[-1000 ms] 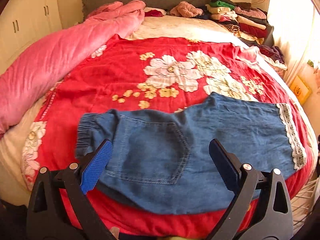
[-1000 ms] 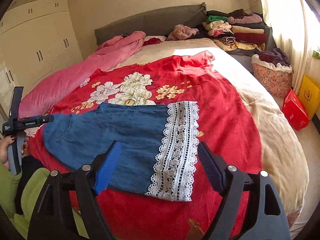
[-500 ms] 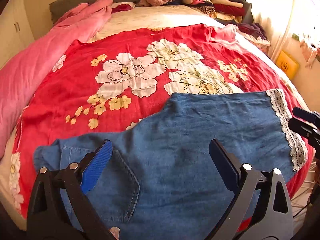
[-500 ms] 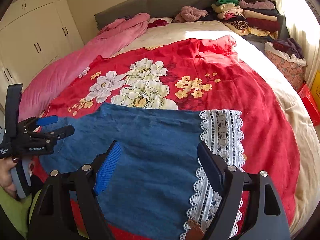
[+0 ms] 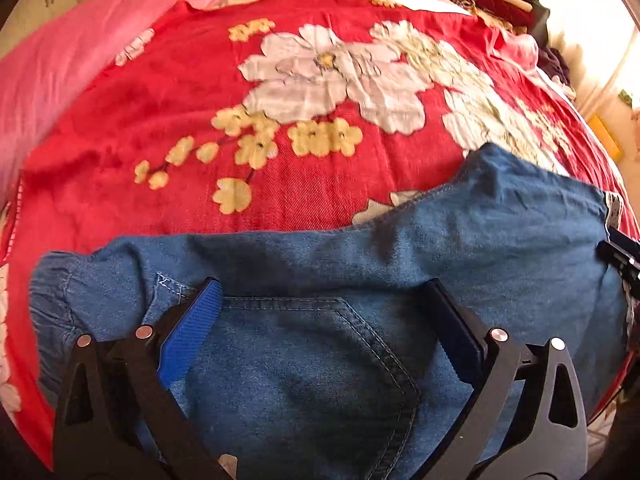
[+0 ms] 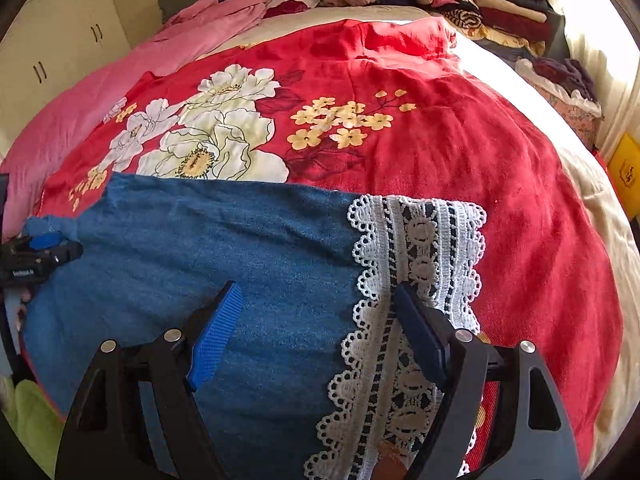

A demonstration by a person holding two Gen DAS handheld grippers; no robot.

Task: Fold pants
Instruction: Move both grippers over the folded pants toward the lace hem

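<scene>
Denim pants [image 5: 304, 360] lie flat across the near edge of the red floral blanket [image 5: 200, 92], waistband toward my left, lace cuff [image 6: 416, 264] toward my right.

My left gripper [image 5: 324, 300] hangs low over the back pocket [image 5: 320, 368], its 2 fingers spread wide with the pocket's top corner between them; pads not pressing cloth, nothing gripped. Elastic waistband [image 5: 52, 292] bunched just left of it.

My right gripper [image 6: 316, 300] is spread wide too, nothing pinched. Blue pad [image 6: 216, 336] over plain denim, dark pad over the lace band. Whether the tips touch the fabric, cannot tell.

Pink quilt [image 6: 120, 84] along the bed's left side. Stack of folded clothes [image 6: 480, 4] at the far right corner.
</scene>
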